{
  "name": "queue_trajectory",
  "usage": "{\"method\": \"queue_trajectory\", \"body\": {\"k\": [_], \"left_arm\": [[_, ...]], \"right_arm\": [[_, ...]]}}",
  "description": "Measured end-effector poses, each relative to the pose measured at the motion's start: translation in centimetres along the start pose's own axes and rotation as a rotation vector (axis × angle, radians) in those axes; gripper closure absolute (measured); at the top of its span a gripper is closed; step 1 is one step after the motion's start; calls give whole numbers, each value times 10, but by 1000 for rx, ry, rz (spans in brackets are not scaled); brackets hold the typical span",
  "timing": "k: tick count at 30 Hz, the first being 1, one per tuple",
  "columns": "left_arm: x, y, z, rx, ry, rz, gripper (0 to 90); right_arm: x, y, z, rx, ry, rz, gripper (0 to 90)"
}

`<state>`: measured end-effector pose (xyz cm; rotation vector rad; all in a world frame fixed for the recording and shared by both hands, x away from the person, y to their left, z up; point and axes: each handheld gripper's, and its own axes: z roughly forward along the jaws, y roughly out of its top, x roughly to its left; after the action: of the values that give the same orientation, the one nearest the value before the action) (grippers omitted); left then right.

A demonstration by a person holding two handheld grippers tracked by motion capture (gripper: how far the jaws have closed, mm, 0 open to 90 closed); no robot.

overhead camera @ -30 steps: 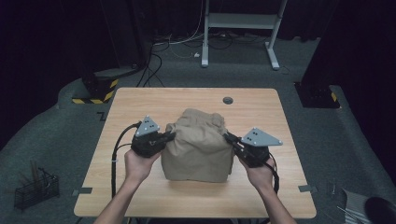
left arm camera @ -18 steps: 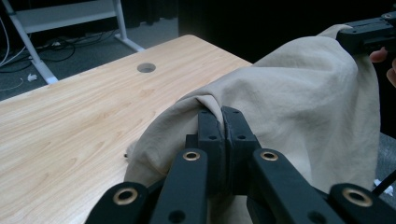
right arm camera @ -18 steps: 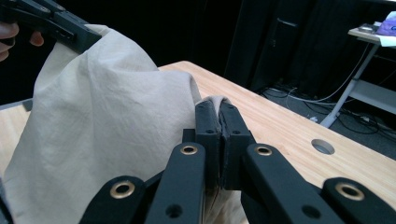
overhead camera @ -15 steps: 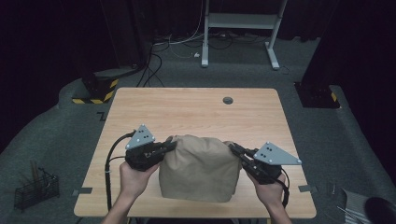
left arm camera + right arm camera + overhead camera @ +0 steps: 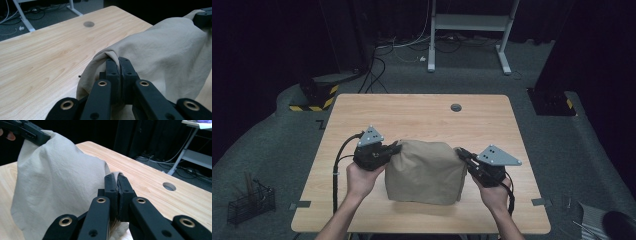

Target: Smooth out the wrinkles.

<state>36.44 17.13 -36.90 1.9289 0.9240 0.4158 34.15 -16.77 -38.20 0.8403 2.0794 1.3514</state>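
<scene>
Both tongs are clamped on the beige cotton cloth (image 5: 426, 170): my left tongs (image 5: 396, 148) pinch a gathered fold at the cloth's left upper corner, and my right tongs (image 5: 460, 153) pinch the matching fold at its right upper corner. In the left gripper view the left tongs (image 5: 119, 65) have their jaws pressed together with a ridge of fabric (image 5: 160, 57) squeezed between them; the right gripper view shows the same for the right tongs (image 5: 117, 182), with a small tuft of cloth (image 5: 57, 177) poking out above the jaws. I see the cloth hanging between the two grips as a rounded, drooping sheet, its lower edge resting on the light wooden bench (image 5: 422, 112) near the front edge, roughly midway between the left and right edges. Close to the back edge sits a round grey cable hole (image 5: 455, 107), well apart from the cloth.
</scene>
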Motion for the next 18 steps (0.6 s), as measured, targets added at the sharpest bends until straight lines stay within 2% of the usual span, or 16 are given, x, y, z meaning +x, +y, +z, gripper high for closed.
{"method": "queue_trajectory", "body": {"k": [4, 18], "left_arm": [[3, 1, 6, 11, 4, -1, 871], [7, 4, 17, 27, 13, 5, 871]], "right_arm": [[-3, -1, 6, 12, -21, -7, 878], [-11, -3, 16, 35, -40, 15, 878]]}}
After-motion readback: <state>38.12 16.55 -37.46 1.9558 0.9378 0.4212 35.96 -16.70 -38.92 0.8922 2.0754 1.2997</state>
